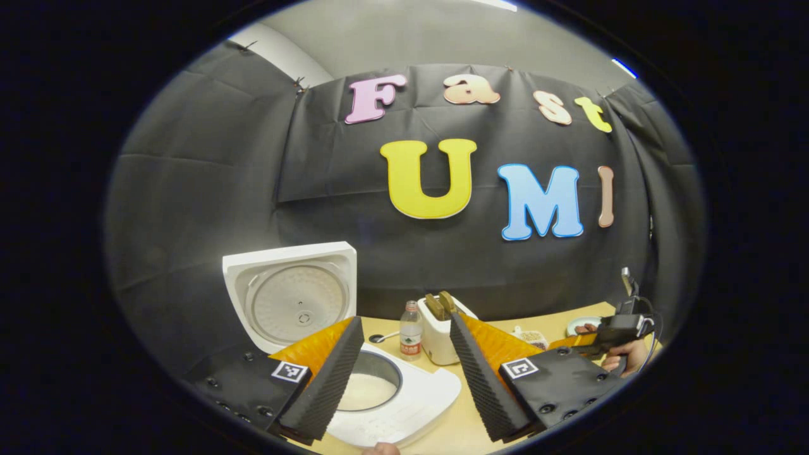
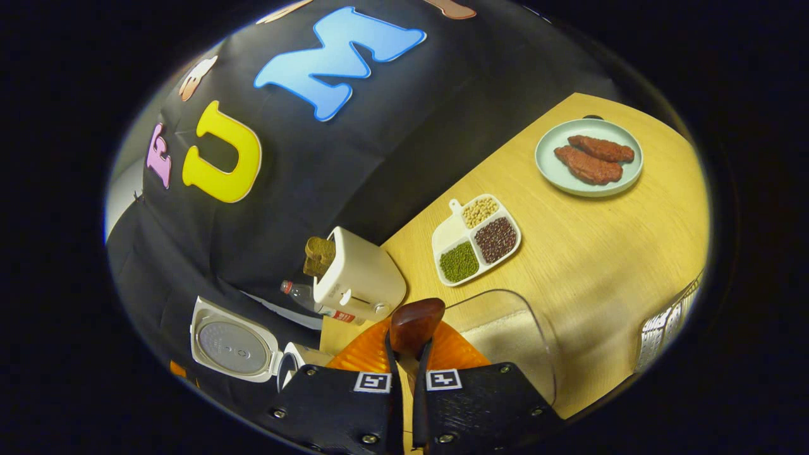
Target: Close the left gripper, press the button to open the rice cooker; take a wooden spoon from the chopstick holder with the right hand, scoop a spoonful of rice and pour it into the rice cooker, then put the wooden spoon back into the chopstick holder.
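The white rice cooker stands with its lid up, and pale contents show in the inner pot. My left gripper is open, its fingers spread wide just above and in front of the cooker, holding nothing. My right gripper is shut on the handle of a dark wooden spoon, whose bowl sticks out ahead, over the near left rim of a clear container of rice. The open cooker lid lies far left of it. The right gripper, held by a hand, is at the table's right.
On the wooden table stand a white toaster with bread, a water bottle, a divided dish of beans and a plate of meat. A clear labelled object is at the right edge.
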A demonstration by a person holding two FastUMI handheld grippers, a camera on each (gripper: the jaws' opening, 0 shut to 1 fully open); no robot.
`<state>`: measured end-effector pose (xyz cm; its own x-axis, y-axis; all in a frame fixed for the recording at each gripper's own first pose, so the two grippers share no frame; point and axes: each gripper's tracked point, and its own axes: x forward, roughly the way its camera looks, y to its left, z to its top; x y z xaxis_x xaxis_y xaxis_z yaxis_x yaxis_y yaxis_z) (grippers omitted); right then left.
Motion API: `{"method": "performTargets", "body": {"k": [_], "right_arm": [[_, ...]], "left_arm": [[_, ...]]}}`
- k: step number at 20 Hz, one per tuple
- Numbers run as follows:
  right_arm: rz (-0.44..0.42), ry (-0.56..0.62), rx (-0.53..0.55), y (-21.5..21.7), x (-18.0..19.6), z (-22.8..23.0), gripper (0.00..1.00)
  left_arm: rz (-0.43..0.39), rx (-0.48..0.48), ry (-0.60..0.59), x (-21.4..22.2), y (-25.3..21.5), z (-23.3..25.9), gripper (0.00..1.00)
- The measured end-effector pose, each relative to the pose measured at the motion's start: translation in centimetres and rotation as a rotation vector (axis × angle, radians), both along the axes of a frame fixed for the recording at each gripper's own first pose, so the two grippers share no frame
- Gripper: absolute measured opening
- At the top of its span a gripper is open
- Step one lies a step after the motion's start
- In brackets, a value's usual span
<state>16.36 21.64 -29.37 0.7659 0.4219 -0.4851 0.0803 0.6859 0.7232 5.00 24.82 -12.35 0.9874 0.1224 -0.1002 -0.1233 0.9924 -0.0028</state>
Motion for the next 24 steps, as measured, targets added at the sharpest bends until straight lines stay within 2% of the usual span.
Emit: {"method": "performTargets", "body": {"k": [6, 10, 13, 18, 24], "right_arm": [[-0.077, -0.008, 0.188, -3.0, -0.9, 3.0, 0.06], [-0.158, 0.003, 0.394, -4.0, -1.3, 5.2, 0.06], [-0.177, -0.007, 0.513, -3.7, -1.6, 7.4, 0.06], [-0.134, -0.053, 0.550, -1.3, -1.7, 10.9, 0.06], [-0.030, -0.067, 0.567, 4.5, -1.3, 13.6, 0.06]], "left_arm": [[-0.021, 0.000, -0.022, -0.4, -0.8, 0.8, 0.96], [-0.060, 0.004, -0.024, -0.7, -1.6, 0.9, 0.96], [-0.077, 0.025, -0.023, -1.4, -1.5, 0.7, 0.96], [-0.098, 0.014, -0.010, -1.7, -0.8, 0.0, 0.96], [-0.113, 0.004, -0.006, -2.8, 1.2, -0.4, 0.96]]}}
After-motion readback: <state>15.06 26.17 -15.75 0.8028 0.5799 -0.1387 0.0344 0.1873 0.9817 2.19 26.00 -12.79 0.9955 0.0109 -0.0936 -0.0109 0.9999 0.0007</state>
